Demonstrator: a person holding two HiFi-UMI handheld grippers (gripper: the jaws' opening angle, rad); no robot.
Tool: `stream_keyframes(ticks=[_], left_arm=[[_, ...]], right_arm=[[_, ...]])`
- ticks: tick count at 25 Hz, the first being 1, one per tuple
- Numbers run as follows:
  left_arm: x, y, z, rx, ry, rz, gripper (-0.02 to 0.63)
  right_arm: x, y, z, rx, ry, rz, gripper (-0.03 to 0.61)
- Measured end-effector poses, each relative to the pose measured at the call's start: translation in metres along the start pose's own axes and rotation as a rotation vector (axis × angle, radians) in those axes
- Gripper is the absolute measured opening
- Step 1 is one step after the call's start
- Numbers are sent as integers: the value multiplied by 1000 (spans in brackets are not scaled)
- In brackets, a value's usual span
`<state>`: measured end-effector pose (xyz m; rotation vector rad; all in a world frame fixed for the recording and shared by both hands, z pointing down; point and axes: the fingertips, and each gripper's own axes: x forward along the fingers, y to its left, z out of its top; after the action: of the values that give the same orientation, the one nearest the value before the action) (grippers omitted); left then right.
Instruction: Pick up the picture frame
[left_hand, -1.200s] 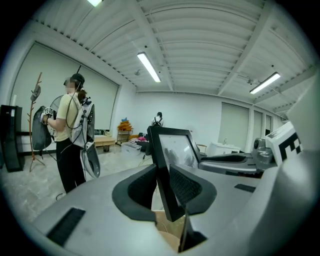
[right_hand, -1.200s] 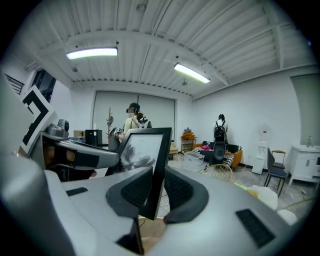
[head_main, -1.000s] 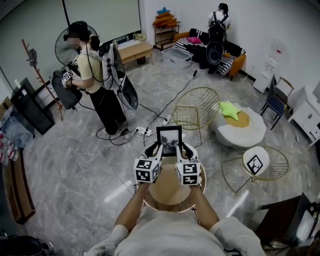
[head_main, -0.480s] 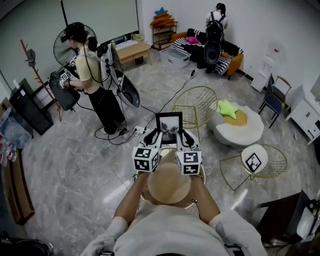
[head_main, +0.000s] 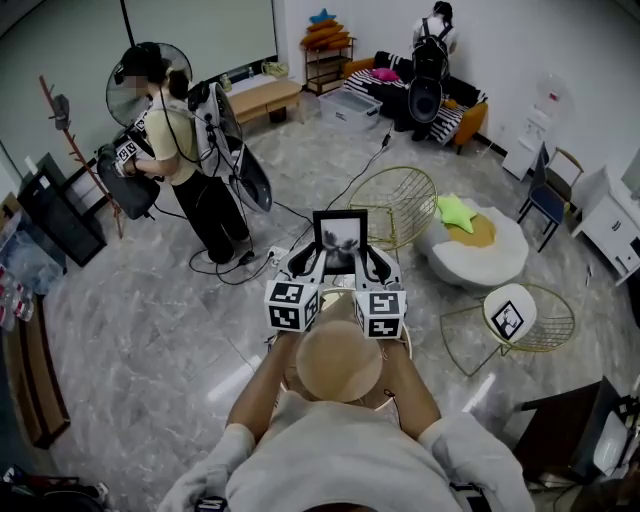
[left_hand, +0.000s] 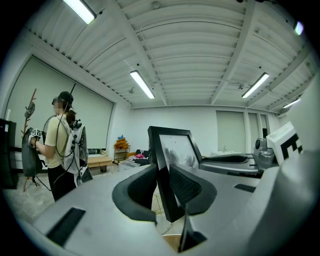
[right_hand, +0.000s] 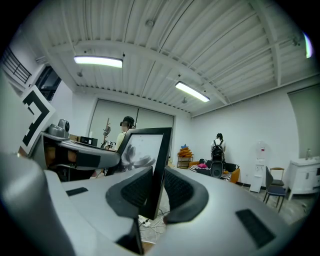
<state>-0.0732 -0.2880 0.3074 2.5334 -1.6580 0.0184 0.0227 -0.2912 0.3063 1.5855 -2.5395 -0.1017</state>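
1. Versus 1.0 s ago: the picture frame (head_main: 340, 240) sits higher and further forward in the head view, and both marker cubes have moved up with it. It is off the round tan table (head_main: 340, 368), held upright in the air between the two grippers.
2. The left gripper (head_main: 317, 263) is clamped on the frame's left edge and the right gripper (head_main: 363, 263) on its right edge. The person with a backpack (head_main: 185, 150) has stayed at far left.
3. Left gripper view only: the left gripper (left_hand: 162, 187) has both jaws pressed against the black edge of the frame (left_hand: 172, 150), and the glass looks pale and washed out.
4. Right gripper view only: the right gripper (right_hand: 156, 192) has its jaws tight on the frame (right_hand: 145, 150), and a dark flower print shows in the glass.
5. Head view only: the gold wire chair (head_main: 400, 205) is behind the frame, and cables lie on the floor.
6. Hard to see: the frame's bottom edge is hidden behind the jaws in both gripper views. In the head view the jaw contact is too small to read.
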Motion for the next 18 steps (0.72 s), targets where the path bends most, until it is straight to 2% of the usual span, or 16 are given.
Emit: stream_keyframes(ticks=[18], left_arm=[[7,0,-10,-12,16,-11,79]], right_arm=[[2,-3,-9,-6,16,-11,75]])
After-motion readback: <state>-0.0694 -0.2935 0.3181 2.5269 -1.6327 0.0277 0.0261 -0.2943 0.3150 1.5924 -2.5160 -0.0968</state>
